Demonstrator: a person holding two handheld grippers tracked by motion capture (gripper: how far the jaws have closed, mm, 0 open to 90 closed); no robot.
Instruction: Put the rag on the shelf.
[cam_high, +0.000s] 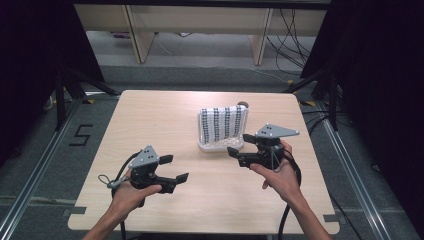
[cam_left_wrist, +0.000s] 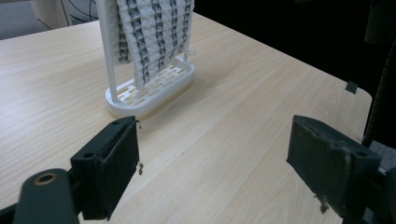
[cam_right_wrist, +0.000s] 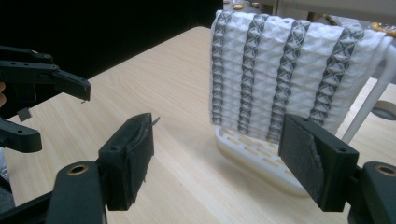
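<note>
White-and-grey striped cloth (cam_high: 223, 123) is draped over a white rack (cam_high: 220, 145) mid-table. Approach step is judged in hand: right gripper (cam_high: 239, 145) is held just beside the rack, left gripper (cam_high: 174, 168) nearer the front edge, both spread wide, nothing grasped. Next, the cloth's edge must be pinched.

The desk (cam_high: 165, 120) has a pale wood-grain top with a smooth, faintly satin finish, and on it stands a rack (cam_left_wrist: 154, 91) of smooth white plastic with a slotted base. Over the rack hangs a cloth (cam_right_wrist: 285, 70) of thick waffle-textured fabric, white with dark grey patterned stripes, soft and matt. The left gripper (cam_left_wrist: 212, 163) and the right gripper (cam_right_wrist: 217, 161) are matt black plastic, their fingers (cam_right_wrist: 306, 161) faced with rough, worn, fraying dark pads.
</note>
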